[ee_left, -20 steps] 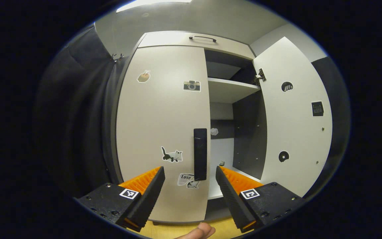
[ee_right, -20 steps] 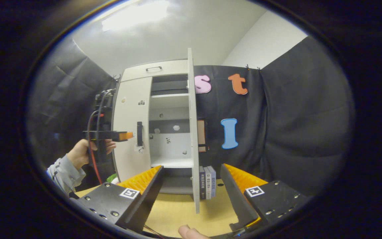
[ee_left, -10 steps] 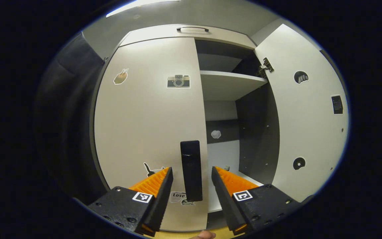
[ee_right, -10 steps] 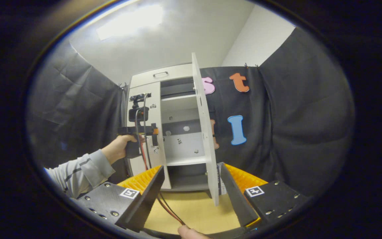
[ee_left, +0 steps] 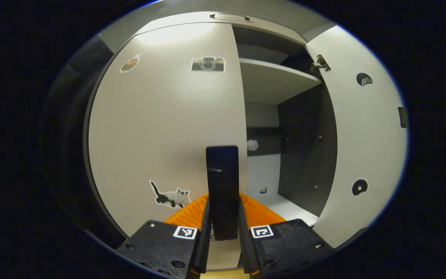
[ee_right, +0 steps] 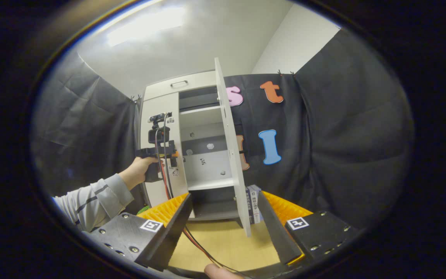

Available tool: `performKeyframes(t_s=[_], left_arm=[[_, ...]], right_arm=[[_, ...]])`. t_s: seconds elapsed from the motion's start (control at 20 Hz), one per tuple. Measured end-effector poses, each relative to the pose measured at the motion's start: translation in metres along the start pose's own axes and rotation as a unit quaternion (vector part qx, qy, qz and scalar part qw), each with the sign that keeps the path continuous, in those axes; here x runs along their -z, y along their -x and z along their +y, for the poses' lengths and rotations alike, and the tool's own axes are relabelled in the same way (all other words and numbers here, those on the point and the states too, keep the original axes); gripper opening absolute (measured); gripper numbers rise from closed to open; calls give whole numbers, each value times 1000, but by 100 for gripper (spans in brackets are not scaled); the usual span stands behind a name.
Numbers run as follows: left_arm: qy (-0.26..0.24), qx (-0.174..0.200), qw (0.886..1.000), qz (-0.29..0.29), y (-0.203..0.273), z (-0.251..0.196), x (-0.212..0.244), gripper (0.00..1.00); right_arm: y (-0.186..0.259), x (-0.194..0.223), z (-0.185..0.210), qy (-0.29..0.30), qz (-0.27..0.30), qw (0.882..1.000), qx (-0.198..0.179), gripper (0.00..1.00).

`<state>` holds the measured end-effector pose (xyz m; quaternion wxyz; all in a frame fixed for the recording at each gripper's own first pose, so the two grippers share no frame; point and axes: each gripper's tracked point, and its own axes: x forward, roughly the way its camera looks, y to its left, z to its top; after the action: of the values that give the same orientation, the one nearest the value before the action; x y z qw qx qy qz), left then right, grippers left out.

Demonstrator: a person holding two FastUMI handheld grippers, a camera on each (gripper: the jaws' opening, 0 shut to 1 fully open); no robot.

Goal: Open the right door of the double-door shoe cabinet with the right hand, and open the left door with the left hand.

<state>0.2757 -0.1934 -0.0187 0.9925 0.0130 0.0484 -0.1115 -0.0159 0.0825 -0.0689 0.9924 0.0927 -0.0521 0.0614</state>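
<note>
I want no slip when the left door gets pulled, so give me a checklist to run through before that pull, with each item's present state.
1. Left gripper closed around the left door handle: ok, a finger on each side of it.
2. Firm enough grip for a pull: cannot tell.
3. Left door not yet opened: ok, flat against the cabinet.
4. Right door out of the way: ok, swung wide open.
5. Right gripper clear of the doors: ok, open, holding nothing, set back from the cabinet.
6. Red cable clear of the left door's swing: cannot tell.
</note>
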Motion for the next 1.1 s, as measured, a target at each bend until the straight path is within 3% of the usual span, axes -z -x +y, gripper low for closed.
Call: performKeyframes(t_s=[0.25,0.5,0.95,1.1], left_arm=[[29,-16,999,23,2,1,5,31],[32,-15,999,32,17,0,4,22],[32,15,999,36,61,6,4,21],[35,23,999,31,75,11,1,22]], right_arm=[[2,3,8,-6,5,1000,-12,100],[4,1,31,-32,15,998,-58,100],[-1,6,35,-23,22,999,-29,100],[-6,10,25,-6,24,1000,1,96]])
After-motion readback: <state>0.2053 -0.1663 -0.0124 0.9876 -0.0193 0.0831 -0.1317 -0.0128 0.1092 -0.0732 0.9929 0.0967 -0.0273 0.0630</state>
